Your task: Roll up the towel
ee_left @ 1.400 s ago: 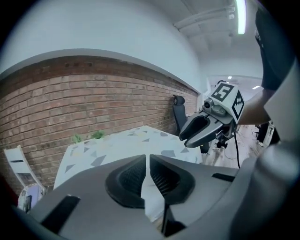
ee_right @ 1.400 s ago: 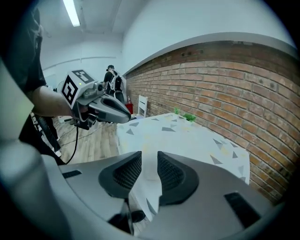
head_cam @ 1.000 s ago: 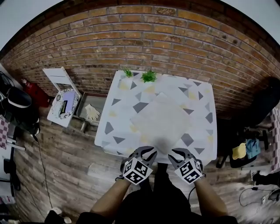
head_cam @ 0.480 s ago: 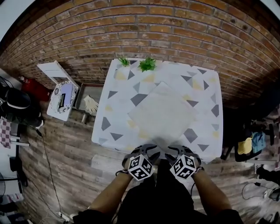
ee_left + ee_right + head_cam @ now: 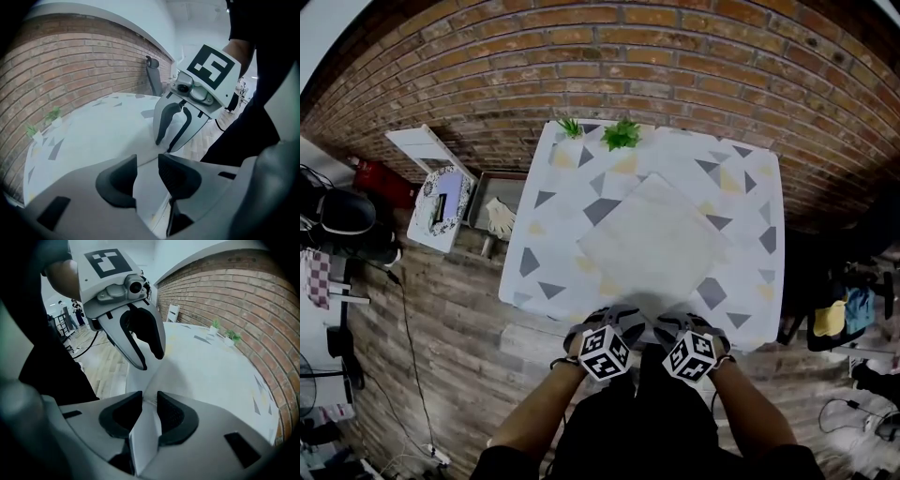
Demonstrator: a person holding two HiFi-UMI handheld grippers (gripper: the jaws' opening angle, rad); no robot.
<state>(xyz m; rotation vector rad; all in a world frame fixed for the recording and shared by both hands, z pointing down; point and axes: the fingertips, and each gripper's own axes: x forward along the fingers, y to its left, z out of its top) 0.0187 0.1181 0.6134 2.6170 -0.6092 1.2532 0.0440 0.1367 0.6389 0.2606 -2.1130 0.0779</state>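
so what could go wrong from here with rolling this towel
1. The left gripper has just been opening and the right gripper closing. Both are open, with pale cloth showing between them at the near edge of the tablecloth. They may pinch it along with the towel, dragging it and tipping the plants at the far edge.
2. The towel lies cornerwise, so a roll started at its near corner could go crooked.
3. The grippers sit close together and could knock.

The towel is plain pale grey. The table under it is white with grey and yellow triangles.
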